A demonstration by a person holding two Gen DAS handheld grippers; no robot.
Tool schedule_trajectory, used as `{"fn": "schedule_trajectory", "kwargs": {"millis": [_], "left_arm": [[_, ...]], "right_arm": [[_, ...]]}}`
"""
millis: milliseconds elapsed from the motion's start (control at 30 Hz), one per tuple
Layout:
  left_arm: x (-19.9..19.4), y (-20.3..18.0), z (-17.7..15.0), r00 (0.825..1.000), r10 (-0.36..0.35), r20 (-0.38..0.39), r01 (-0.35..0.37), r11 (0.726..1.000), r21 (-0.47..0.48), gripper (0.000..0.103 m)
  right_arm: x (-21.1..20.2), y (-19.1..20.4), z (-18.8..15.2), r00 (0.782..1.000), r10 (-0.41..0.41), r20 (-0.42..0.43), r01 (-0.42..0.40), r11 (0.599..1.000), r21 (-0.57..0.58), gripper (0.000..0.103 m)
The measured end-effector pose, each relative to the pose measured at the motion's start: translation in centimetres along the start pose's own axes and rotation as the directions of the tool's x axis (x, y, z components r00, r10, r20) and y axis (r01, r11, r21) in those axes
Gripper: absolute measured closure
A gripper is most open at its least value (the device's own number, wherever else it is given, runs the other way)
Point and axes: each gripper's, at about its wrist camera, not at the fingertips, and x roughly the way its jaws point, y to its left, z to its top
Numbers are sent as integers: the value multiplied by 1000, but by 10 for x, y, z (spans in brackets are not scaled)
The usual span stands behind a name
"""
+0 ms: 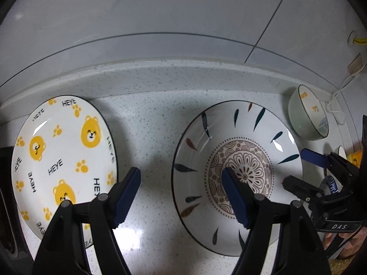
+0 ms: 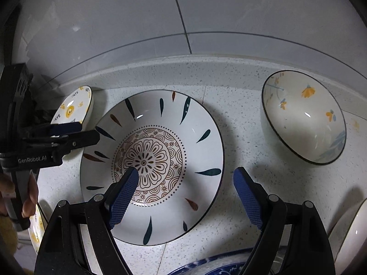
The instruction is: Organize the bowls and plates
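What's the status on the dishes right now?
Left tool and right tool open, empty, over the mandala plate. Bear plate and flower bowl untouched. Nothing blocking.

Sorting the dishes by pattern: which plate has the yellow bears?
The HEYE plate, left of the mandala plate; it alone carries bear faces and paw prints.

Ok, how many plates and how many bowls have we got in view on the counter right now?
Plates: 2 (bear plate, mandala plate)
Bowls: 1 (flower bowl)
Cut off at the frame edge, kind unclear: 2 (blue-patterned dish, white dish)
Total: 5
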Motion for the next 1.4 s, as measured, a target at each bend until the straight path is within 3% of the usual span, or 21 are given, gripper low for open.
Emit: {"fn": "schedule_trajectory", "kwargs": {"millis": [233, 500, 733, 833, 900, 1033, 1100, 1400], "left_arm": [[17, -2, 3, 999, -18, -27, 18, 1000, 13, 32], [31, 2, 7, 996, -70, -56, 70, 998, 1, 33], [40, 4, 6, 993, -101, -62, 101, 995, 2, 35], [37, 6, 2, 992, -111, -61, 112, 994, 9, 45], [36, 4, 0, 989, -131, -67, 132, 991, 15, 59], [36, 4, -1, 989, -130, -69, 130, 991, 3, 67], [35, 8, -1, 989, -127, -72, 127, 992, -14, 76], [31, 20, -7, 988, -141, -62, 136, 987, -81, 84]], "right_arm": [[11, -6, 1, 999, 29, -24, -29, 1000, 2, 30], [21, -9, -5, 998, 26, -58, -26, 1000, 4, 53], [26, -8, -7, 998, 5, -59, -6, 1000, -11, 66], [25, -10, -7, 999, -11, -51, 10, 1000, -13, 73], [25, -12, -9, 999, -4, -48, 4, 1000, -6, 75], [26, -14, -11, 999, -4, -41, 4, 1000, -8, 76], [25, -17, -13, 999, -1, -39, 1, 1000, -5, 77], [25, -18, -14, 1000, -14, -20, 14, 1000, 2, 80]]}}
